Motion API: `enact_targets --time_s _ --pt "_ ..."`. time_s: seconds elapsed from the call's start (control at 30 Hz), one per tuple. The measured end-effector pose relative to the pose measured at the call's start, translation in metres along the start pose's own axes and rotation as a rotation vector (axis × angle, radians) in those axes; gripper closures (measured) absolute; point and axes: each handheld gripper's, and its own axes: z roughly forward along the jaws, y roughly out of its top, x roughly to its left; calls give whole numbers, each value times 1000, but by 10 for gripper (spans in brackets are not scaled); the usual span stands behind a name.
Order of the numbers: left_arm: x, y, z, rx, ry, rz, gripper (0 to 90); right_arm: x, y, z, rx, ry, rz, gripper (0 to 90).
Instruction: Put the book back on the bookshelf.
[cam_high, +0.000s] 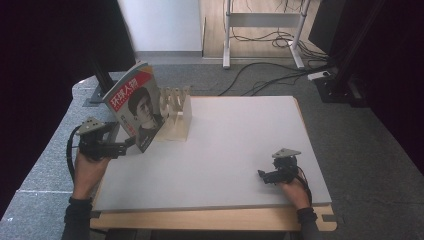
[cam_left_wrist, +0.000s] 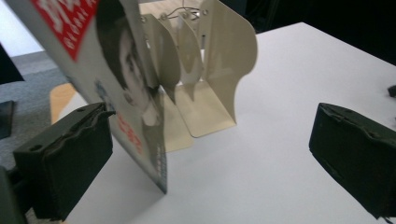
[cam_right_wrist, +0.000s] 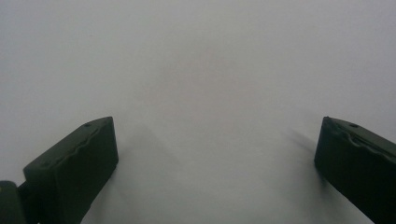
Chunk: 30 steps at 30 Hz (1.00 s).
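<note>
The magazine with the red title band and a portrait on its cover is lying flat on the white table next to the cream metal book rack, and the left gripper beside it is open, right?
Not quite. The magazine with the red title band is not lying flat: it stands tilted on its lower edge, leaning against the cream metal book rack, as the high view shows. The rest holds: the left gripper is open beside it on the white table.

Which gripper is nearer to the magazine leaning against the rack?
Left. The left gripper sits right beside the magazine, jaws open around its lower edge. The right gripper rests far across the table.
</note>
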Motion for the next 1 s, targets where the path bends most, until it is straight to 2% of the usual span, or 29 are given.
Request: enact_targets --time_s 0.2,0.23,0.5,0.57,0.63,0.73,0.9,1.0 --pt "-13 -14 12 1 -36 18 0 0 0 0 2 0 3 0" --pt "-15 -19 18 3 -57 14 0 0 0 0 2 0 3 0" --pt "-27 -42 45 2 -114 10 0 0 0 0 2 0 3 0" --pt "-32 -51 58 30 -133 20 0 0 0 0 2 0 4 0" --pt "-35 -53 62 44 -131 28 0 0 0 0 2 0 4 0" --pt "-47 -61 77 79 -136 73 0 0 0 0 2 0 3 0" --pt "-56 -71 92 97 -176 65 0 0 0 0 3 0 3 0" --pt "-61 -81 103 130 -174 78 0 0 0 0 3 0 3 0"
